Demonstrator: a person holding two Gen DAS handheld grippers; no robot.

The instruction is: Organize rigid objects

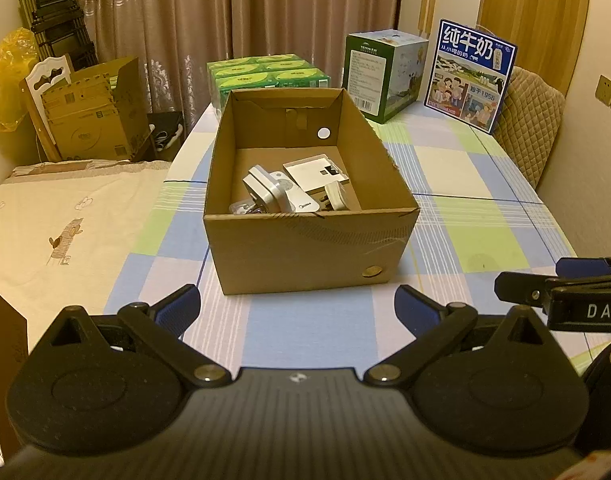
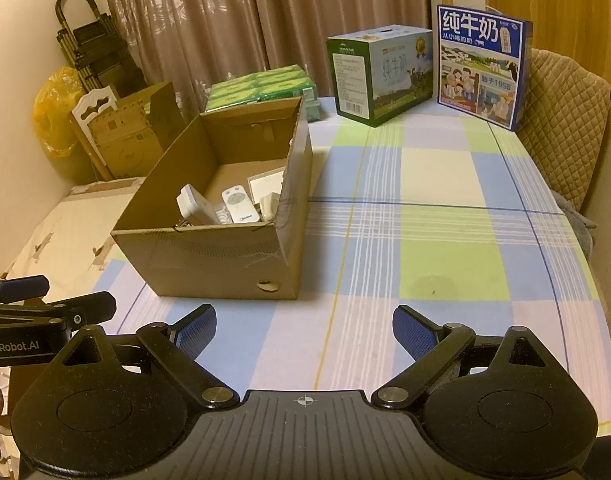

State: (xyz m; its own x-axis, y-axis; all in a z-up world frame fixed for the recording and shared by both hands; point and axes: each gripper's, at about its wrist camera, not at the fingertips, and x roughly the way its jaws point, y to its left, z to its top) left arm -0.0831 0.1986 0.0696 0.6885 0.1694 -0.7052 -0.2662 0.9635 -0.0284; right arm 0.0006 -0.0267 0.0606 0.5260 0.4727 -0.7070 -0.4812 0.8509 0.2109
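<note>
- Left tool (image 1: 297, 310) and right tool (image 2: 304, 330): both spread wide, gripping nothing, low over the checked desk (image 2: 445, 216).
- Straight ahead of left tool: cardboard box (image 1: 305, 252), long axis running away.
- Inside: white "Midea" remote (image 2: 238, 205), lengthwise along box; plug adapter (image 1: 261, 188); flat white box (image 1: 315, 172).
- Far right beyond: blue carton (image 2: 481, 68) reading "纯牛奶", "1956".

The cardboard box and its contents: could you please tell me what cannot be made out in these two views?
- Left wrist view: the cardboard box front wall hides the lower ends of the remote and the clear item beside it.
- Right wrist view: the box's right wall hides part of the white card.
</note>
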